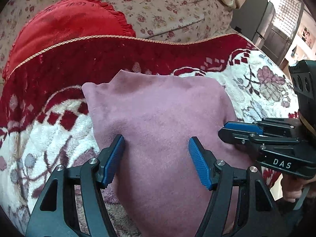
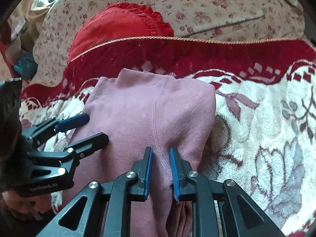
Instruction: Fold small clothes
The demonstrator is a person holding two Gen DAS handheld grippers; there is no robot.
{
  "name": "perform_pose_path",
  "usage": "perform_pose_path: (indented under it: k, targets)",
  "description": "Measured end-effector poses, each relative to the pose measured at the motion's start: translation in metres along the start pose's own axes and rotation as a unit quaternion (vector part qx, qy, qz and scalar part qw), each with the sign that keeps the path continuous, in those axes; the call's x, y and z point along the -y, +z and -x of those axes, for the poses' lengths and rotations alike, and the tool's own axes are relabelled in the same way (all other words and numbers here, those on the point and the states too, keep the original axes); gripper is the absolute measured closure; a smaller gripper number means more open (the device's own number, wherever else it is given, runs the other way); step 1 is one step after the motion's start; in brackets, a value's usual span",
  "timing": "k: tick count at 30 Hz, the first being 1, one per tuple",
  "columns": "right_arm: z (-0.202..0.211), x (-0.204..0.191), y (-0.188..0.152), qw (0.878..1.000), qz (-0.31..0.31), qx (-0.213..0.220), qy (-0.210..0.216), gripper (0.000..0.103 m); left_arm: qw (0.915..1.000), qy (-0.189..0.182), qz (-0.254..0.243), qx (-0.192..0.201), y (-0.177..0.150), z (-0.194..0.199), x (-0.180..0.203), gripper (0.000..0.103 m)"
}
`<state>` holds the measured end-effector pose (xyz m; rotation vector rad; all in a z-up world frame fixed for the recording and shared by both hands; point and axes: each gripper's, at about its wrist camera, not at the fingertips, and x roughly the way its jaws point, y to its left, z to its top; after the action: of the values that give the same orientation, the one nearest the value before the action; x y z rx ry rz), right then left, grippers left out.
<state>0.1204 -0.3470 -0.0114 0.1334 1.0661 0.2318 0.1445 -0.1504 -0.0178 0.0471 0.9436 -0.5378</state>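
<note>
Setting: a plush blanket [image 1: 262, 90] in cream and dark red with a flower pattern, on what looks like a bed; behind it a red frilled cushion [image 1: 65, 25] against a flowered cover [image 1: 162, 6].
Left gripper [image 1: 156, 158]: spread wide over the pink garment [image 1: 158, 106], one blue pad at each side of its middle; nothing is pinched.
Garment: lies roughly mid-blanket, already doubled into a thick, rounded packet, a stitched seam [image 2: 153, 118] running down its top.
Right gripper [image 2: 161, 169]: jaws narrow, a ridge of the pink fabric with the seam standing between them; whether the pads press on it I cannot tell.
Handling: likely light, soft fleece, limp and not slippery; it will sag and unfold if lifted at one point, so take it at an edge or corner through all layers.
Writing: "DAS" [image 1: 282, 164] on the right gripper's body; "GenRobot.AI" [image 2: 43, 187], less sharp, on the left one's.
</note>
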Motion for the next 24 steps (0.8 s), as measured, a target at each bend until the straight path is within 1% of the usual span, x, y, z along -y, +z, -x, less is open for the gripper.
perform_pose_path:
  k: [4,7,8,10,12,14,15,19,21,22,23,24]
  targets:
    - [-0.001,0.005,0.0,1.0,-0.012,-0.002,0.014,0.085,0.9999,0.01,0.005,-0.002,0.001,0.0,0.002,0.036]
    - [0.003,-0.001,0.001,1.0,0.005,0.001,0.001,0.086,0.9996,0.024,0.009,0.01,0.0,0.008,0.005,0.036]
    - [0.005,-0.007,0.001,1.0,0.016,0.009,-0.01,0.086,0.9995,0.028,0.011,0.013,-0.001,0.012,0.006,0.036]
    - [0.02,-0.018,-0.004,0.996,0.044,0.043,-0.059,0.086,0.9988,0.042,0.011,0.022,-0.003,0.02,0.008,0.036]
    - [0.036,-0.032,-0.013,0.991,0.068,0.074,-0.085,0.086,0.9977,0.058,0.009,0.033,-0.007,0.029,0.01,0.036]
    - [0.048,-0.042,-0.023,0.988,0.072,0.095,-0.098,0.085,0.9962,0.075,0.003,0.044,-0.012,0.038,0.013,0.036]
    - [0.055,-0.047,-0.03,0.987,0.064,0.107,-0.1,0.084,0.9956,0.08,0.002,0.048,-0.015,0.042,0.014,0.036]
    - [0.064,-0.048,-0.051,0.988,0.021,0.117,-0.103,0.084,0.9933,0.099,-0.007,0.058,-0.028,0.051,0.017,0.035]
    - [0.07,-0.043,-0.062,0.986,-0.006,0.136,-0.094,0.084,0.991,0.109,-0.016,0.075,-0.038,0.057,0.018,0.035]
    - [0.073,-0.041,-0.065,0.985,-0.017,0.145,-0.09,0.084,0.9891,0.121,-0.022,0.081,-0.045,0.059,0.018,0.035]
    - [0.077,-0.04,-0.069,0.984,-0.026,0.153,-0.088,0.084,0.9876,0.136,-0.024,0.075,-0.05,0.059,0.018,0.035]
    - [0.081,-0.039,-0.072,0.984,-0.032,0.157,-0.083,0.084,0.9882,0.134,-0.024,0.07,-0.052,0.06,0.017,0.035]
